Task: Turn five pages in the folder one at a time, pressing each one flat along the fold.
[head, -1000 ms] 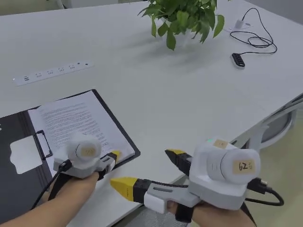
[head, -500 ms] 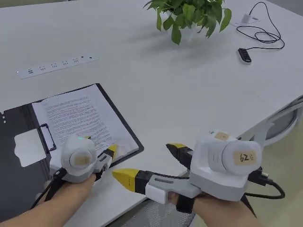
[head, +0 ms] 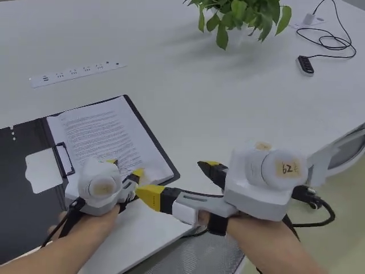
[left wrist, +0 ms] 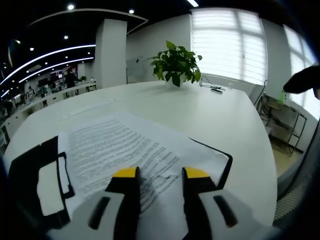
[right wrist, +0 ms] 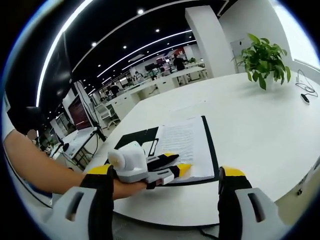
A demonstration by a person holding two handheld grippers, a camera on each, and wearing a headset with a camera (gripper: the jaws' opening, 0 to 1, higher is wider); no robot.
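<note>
Hovering over the near part of the top page (head: 100, 137), the left gripper (head: 125, 168) has its two yellow-tipped jaws a little apart and nothing between them; in the left gripper view (left wrist: 160, 173) printed text shows in the gap, and whether the tips touch the paper I cannot tell; the right gripper (head: 179, 181) sits just beside it, off the folder's near right corner, jaws spread wide and holding nothing; in the right gripper view (right wrist: 166, 171) the left gripper shows between those jaws.

The folder (head: 20, 200) lies open and flat on a white table (head: 228, 103), close to the near edge; its black inner cover is on the left, the stack of pages on the right, and a clip (head: 64, 160) sits where the two meet.

Farther off on the table stand a potted plant (head: 245, 14), a white power strip (head: 77, 72) and a black cable (head: 336, 40), all well apart from the folder; part of a chair (head: 342, 151) shows past the table's right edge; the gripper views show an open office with ceiling light strips, a white column and windows with blinds.

The page's long axis runs away from the person, skewed so the far end leans left; the lines of print run across it.
</note>
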